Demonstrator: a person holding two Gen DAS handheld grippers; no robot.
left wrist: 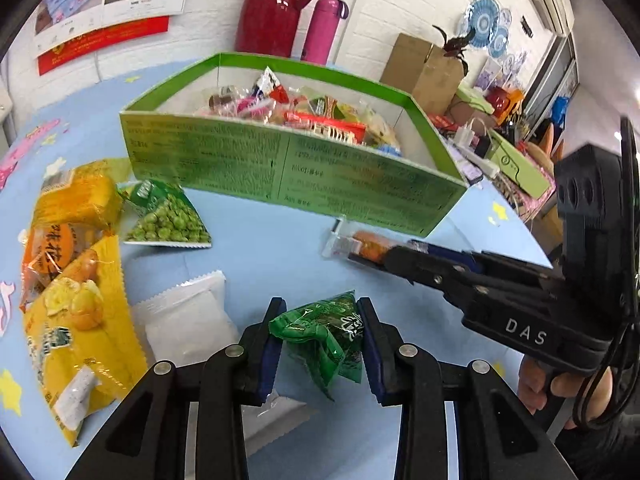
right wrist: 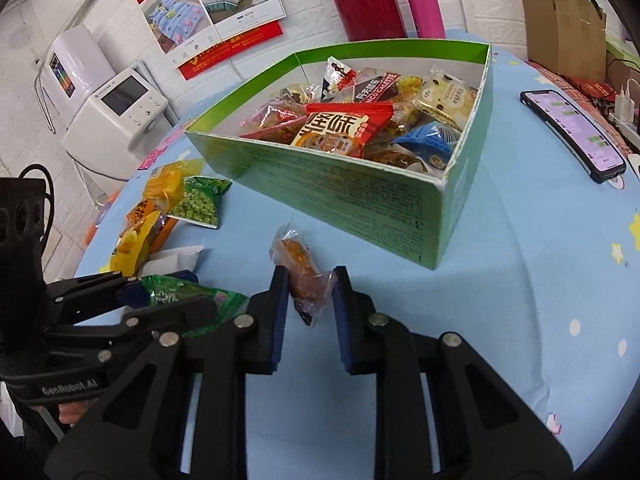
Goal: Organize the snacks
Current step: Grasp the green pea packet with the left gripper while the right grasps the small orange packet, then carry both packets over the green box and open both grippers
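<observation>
Blue star-print tablecloth (right wrist: 520, 280), white brick wall (right wrist: 480, 0); left gripper (left wrist: 320, 336) clamps green packet (left wrist: 324, 340), right gripper (right wrist: 310, 292) clamps orange snack (right wrist: 304, 268)

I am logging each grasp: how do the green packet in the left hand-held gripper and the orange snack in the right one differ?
The green packet has an opaque, crinkled green printed wrapper; the orange snack has a clear one showing its orange filling. The green packet is wider and puffier; the orange snack is slim and elongated. The left hand-held gripper spans the green packet's width; the right hand-held gripper pinches the orange snack near one end. Both are held short of the green box.
</observation>
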